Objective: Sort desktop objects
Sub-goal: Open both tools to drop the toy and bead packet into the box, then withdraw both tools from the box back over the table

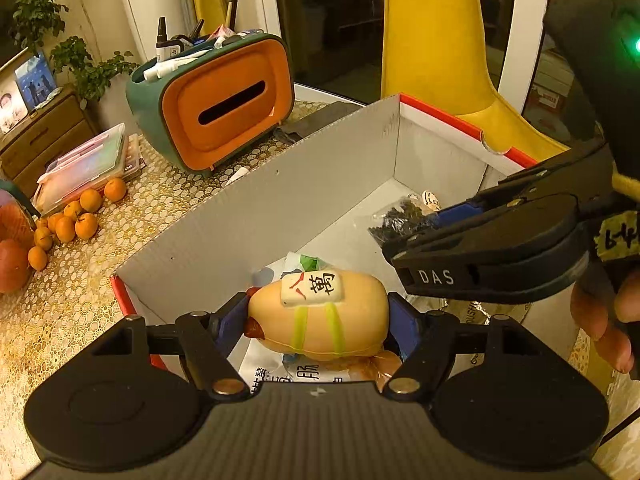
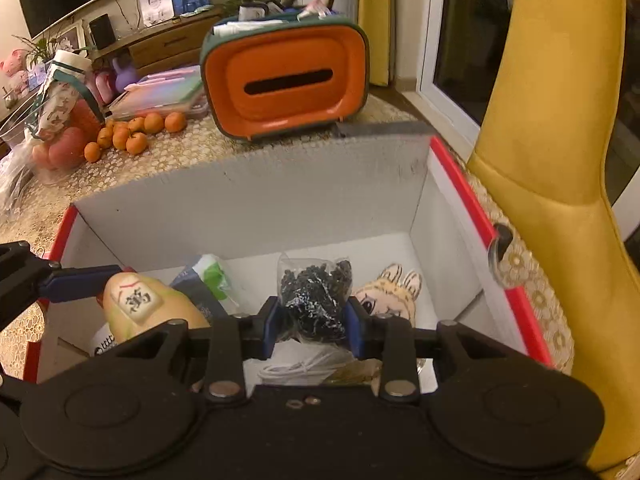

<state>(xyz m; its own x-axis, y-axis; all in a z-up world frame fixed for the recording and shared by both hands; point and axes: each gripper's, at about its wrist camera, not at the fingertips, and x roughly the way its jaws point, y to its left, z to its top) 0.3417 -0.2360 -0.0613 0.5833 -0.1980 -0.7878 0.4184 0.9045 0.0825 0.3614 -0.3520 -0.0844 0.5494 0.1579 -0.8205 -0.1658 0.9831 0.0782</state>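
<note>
Both grippers being held over the red-edged box (image 2: 460,168), each w/ an item clamped.

L gripper (image 1: 318,316) is being kept part-open on the peach toy (image 1: 320,312), centre-bottom of its view; R gripper (image 2: 310,320) is being pinched nearly closed on the black bead bag (image 2: 314,292), lower centre. Orange tissue holder (image 2: 286,80) is being seen behind the box's far wall, tangerines (image 2: 136,130) upper left. Bunny item (image 2: 390,292) & white cable (image 2: 296,370) in the box are being shown clearly by R view only; fingers (image 1: 600,320) by L view only.
</note>
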